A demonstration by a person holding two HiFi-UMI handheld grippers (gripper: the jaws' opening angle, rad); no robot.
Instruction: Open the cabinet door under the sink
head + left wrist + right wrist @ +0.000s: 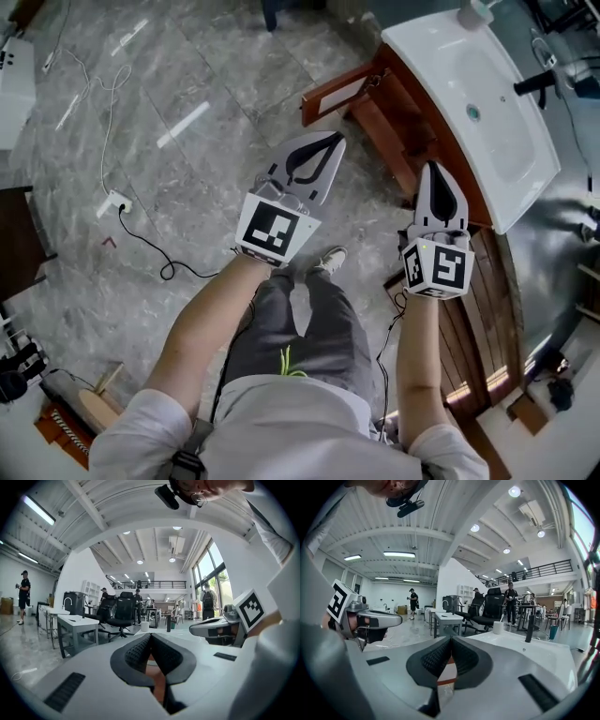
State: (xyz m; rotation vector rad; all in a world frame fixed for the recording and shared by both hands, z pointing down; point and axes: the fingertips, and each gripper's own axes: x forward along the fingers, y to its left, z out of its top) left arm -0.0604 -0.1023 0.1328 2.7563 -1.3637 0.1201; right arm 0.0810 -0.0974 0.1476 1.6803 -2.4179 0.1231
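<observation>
Hovering short of the sink [441, 56], both tongs point toward it with nothing in them. The left tongs [330, 141] have their ribbed pads pressed tip to tip, and the left gripper view confirms it [150, 639], with only a sliver of reddish wood showing in the hollow behind the tips. The right tongs [434, 171] are closed the same way [451, 640] and sit nearer the sink, just off the front edge of the wooden cabinet [412, 141] beneath it.

The cabinet door [339, 94] stands swung outward from under the sink's far end, its pale inner panel facing up and away from the basin. From that, the opening looks done for this door. A slatted wooden panel [483, 309] on the near side of the sink lies flat against the cabinet front.

Both tongs being closed, empty and clear of the door suggests a pause rather than a pull: neither touches wood. The person's feet stand on the grey stone floor [187, 112], facing the sink.

No brand or wording can be read anywhere. The only print is the black-and-white square pattern on each marker cube [272, 230] [438, 267].
</observation>
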